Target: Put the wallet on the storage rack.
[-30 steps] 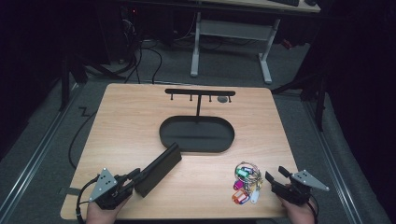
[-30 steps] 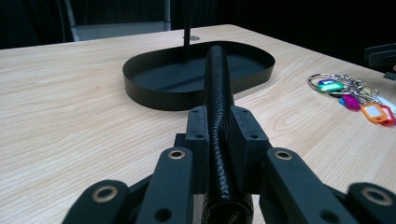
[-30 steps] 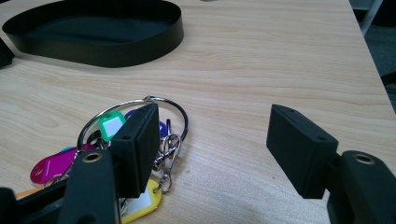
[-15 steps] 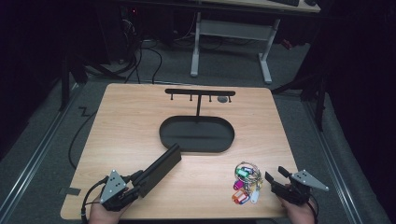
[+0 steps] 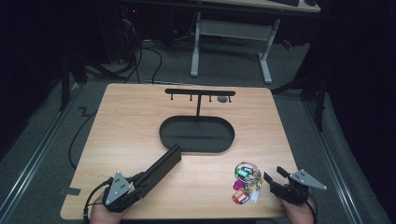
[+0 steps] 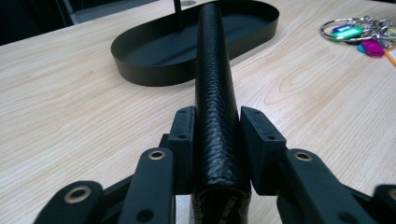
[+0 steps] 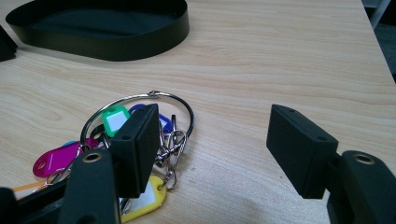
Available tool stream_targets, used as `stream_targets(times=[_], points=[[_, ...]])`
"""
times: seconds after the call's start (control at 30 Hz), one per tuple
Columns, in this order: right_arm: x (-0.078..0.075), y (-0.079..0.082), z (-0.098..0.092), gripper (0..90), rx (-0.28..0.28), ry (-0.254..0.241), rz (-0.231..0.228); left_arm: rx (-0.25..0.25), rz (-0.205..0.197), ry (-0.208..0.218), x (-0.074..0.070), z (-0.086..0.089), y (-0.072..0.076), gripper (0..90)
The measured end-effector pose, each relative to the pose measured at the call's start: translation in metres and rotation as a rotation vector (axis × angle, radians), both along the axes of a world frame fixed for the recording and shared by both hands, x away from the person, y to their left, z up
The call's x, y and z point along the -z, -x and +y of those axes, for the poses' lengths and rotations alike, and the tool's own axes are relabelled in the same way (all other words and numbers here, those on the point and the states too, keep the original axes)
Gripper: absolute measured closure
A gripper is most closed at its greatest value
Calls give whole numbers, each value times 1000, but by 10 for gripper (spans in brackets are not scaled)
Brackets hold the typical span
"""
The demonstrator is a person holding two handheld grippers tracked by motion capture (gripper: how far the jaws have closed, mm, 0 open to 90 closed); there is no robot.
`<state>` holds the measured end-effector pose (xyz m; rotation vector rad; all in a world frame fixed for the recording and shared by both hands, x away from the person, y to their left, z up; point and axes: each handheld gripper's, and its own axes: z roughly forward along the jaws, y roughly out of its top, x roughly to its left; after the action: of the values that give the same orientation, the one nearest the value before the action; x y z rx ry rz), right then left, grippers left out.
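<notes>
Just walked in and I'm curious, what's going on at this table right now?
A person works with a gripper in each hand. The left gripper has a long black leather case between its jaws, which have just been opening; whether the pads still press on it is unclear. The right gripper waits open beside a bunch of keys with coloured tags. A black oval tray sits mid-table.

Light fell from above onto the wooden surface [image 5: 140, 126], which was evenly bright in the high view while the floor and room around it sank into near black. That view was soft and slightly grainy. Both gripper views were sharper and well lit, with faint, short shadows under the black tray [image 6: 154, 65]; the nearest claw parts blurred at the bottom edge.
</notes>
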<state>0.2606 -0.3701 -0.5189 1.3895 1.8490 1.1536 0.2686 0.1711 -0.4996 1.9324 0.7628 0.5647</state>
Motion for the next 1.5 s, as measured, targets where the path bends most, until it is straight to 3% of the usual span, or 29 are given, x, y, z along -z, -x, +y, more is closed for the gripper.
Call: stream_targets(times=[0.07, 0.2, 0.33, 0.6, 0.83, 1.1, 1.3, 1.5], points=[[0, 0, 0, 351, -1, 0, -1, 6, 19, -20, -2, -2, -1, 667], [0, 0, 1, 352, 2, -4, -4, 13, 63, -108, -8, -12, -7, 654], [-1, 0, 3, 353, -18, 0, -9, 33, 119, -171, -17, -17, -15, 655], [0, -2, 7, 353, -60, -9, -8, 62, 193, -293, -38, -27, -28, 617], [-2, -2, 6, 354, -64, -14, -17, 75, 299, -350, -48, -32, -44, 576], [-1, -2, 5, 354, -59, -20, -10, 99, 342, -470, -51, -45, -53, 560], [-1, -2, 5, 354, -61, -20, -9, 105, 366, -488, -53, -48, -58, 566], [0, -2, 5, 354, -62, -24, -4, 99, 395, -485, -52, -48, -60, 644]])
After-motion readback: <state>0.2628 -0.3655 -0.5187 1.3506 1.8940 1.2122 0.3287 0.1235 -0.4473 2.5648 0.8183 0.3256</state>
